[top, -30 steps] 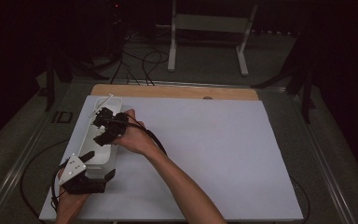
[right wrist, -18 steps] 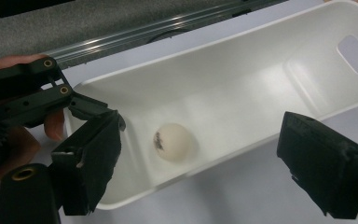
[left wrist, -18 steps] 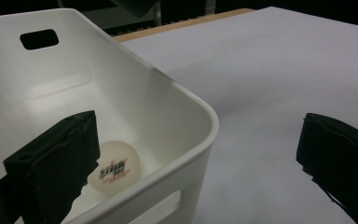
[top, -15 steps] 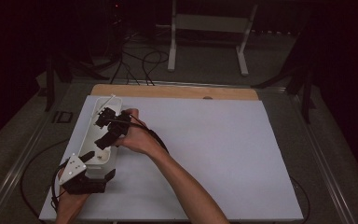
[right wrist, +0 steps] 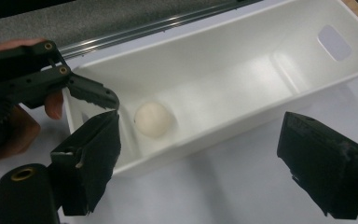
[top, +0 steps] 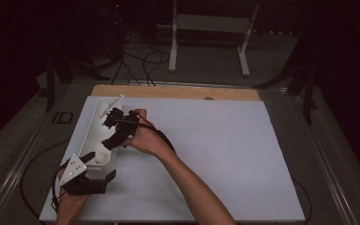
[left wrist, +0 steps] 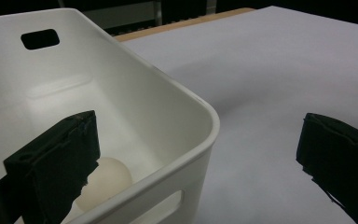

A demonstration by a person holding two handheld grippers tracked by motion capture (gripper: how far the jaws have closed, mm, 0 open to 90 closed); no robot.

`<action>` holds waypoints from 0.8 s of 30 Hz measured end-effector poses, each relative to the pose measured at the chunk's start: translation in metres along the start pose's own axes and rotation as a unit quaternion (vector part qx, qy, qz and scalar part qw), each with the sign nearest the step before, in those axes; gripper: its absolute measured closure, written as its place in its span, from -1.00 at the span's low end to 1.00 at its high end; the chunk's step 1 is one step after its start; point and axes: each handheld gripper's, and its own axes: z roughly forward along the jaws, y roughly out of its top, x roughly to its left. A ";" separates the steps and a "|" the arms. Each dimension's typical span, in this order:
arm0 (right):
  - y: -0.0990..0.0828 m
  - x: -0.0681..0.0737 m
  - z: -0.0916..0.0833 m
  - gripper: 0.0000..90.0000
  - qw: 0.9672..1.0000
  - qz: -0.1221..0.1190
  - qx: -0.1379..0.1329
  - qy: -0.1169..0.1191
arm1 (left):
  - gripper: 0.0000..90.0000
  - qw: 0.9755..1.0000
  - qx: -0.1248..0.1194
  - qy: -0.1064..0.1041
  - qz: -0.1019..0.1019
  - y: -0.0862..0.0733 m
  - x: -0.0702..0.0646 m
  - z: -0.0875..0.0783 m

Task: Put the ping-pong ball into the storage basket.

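Ball (right wrist: 154, 120): pale and round, lying loose on the floor of the bin (top: 93, 123) at its near end, close to the end wall.
Bin: long white trough on the white table sheet (top: 215, 154), with a handle slot in each end wall.
Right gripper (top: 115, 129): held over the middle of the bin; its jaws have just been opening and now stand wide, with nothing between them.
Left gripper (left wrist: 198, 158): jaws wide, astride the bin's near corner, one jaw inside just beside the ball and the other outside over the sheet; the pads do not appear to press on the wall.
Risk, rolling: the ball is free and would likely run down the smooth floor if the bin were nudged or tipped.
Risk, bin shift: the left jaws do not clamp the wall, so a knock from the right gripper could slide the light bin across the sheet.
Risk, collision: the two grippers work close together at one end, and a reach for the ball may strike the inner left jaw.
Risk, slip: a round ball may squirt out if the pads close off-centre.
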 end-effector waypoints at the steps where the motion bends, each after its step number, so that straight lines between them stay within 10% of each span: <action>1: -0.001 -0.001 -0.001 -0.71 1.000 0.000 0.000 0.000 | -1.00 1.000 0.000 0.000 0.000 0.000 0.000 0.000; 24: -0.069 -0.016 -0.050 -0.74 0.999 0.021 -0.017 -0.032 | -1.00 1.000 0.001 0.000 -0.002 0.000 0.000 0.001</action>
